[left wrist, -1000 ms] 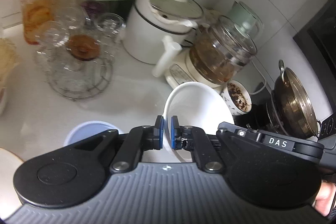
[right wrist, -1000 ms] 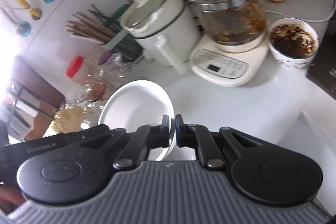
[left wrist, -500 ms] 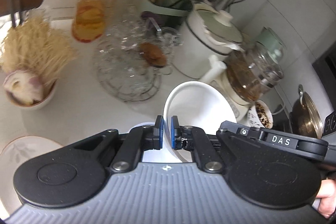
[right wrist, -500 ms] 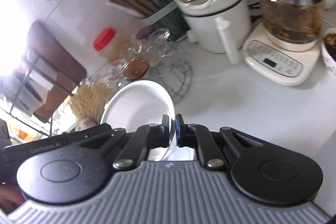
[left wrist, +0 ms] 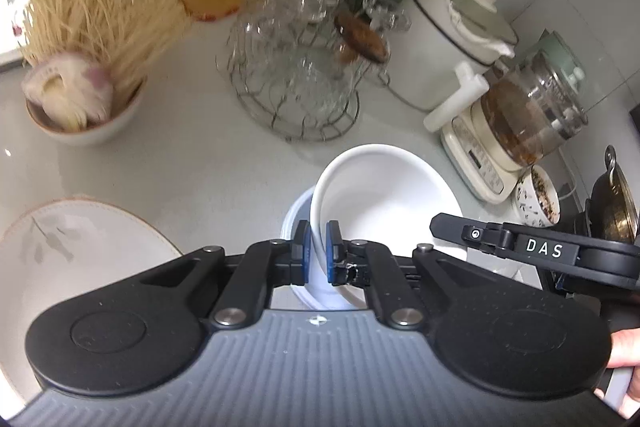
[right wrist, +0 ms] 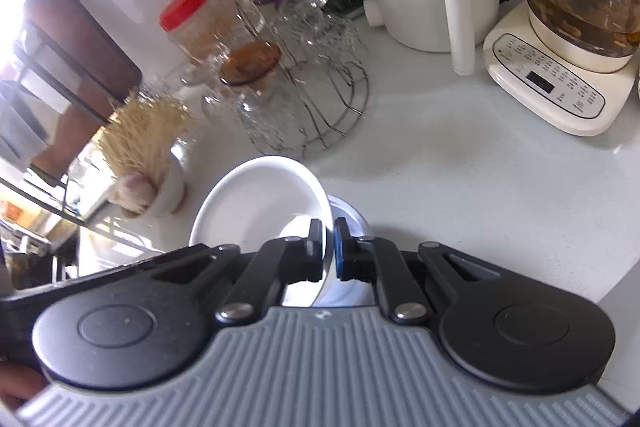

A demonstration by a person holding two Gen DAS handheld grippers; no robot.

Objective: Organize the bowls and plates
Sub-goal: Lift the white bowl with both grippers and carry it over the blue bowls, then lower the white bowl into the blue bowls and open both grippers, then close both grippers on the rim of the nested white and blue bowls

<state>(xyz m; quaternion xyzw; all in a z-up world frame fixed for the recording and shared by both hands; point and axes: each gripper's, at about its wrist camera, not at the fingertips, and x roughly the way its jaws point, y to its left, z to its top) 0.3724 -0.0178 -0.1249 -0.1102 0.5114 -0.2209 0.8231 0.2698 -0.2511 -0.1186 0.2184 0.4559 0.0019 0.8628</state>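
Both tongs are clenched on the white bowl (left wrist: 384, 195): the left tongs (left wrist: 317, 251) pinch one side of its rim, the right tongs (right wrist: 328, 247) the opposite side. It hangs tilted just above the blue bowl (left wrist: 296, 215) on the counter (left wrist: 200, 167). To nest it well, level the rim, centre it over the blue bowl, lower both hands evenly, and release together only once it is seated.

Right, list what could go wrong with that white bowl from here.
1. Both claws, left and right, pinch only the thin rim of the white ceramic bowl; it could slip out or twist.
2. It hangs tilted just over the pale blue bowl, so a hard drop may chip either.
3. The wire rack of clear glasses stands close behind; a swing could knock it.
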